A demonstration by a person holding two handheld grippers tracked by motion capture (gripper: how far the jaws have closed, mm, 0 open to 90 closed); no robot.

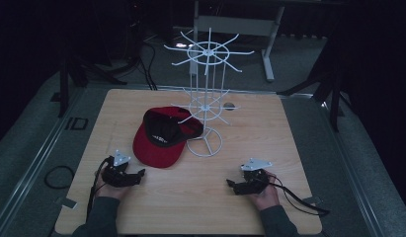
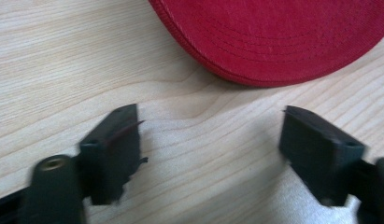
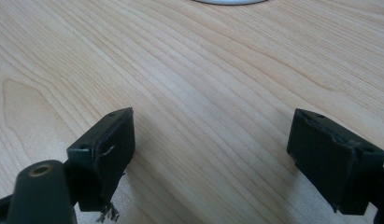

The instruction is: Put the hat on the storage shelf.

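We see a red cap [image 1: 161, 138] lying crown-down on the wooden table [image 1: 250, 207], left of centre, its opening facing up and its brim toward the near left; the far right edge of the cap sits under the lower arms of the white wire rack [image 1: 206, 98], close to the rack's ring base. The rack stands upright just right of the cap, hooks bare, so we judge the cap is meant to go up onto one of them. The left gripper [image 1: 140, 174] rests low on the table at the near left, just short of the brim; in the left gripper view its jaws are spread wide with bare wood between them and the red brim [image 2: 283, 42] right ahead, so it holds nothing and looks lined up to take the brim edge. The right gripper [image 1: 230, 184] sits at the near right, well apart from the cap; its jaws are also wide and empty over bare wood, with the rack's base rim [image 3: 229, 2] just at the far edge of its view. We read both as parked in a ready pose, left being nearer the cap.
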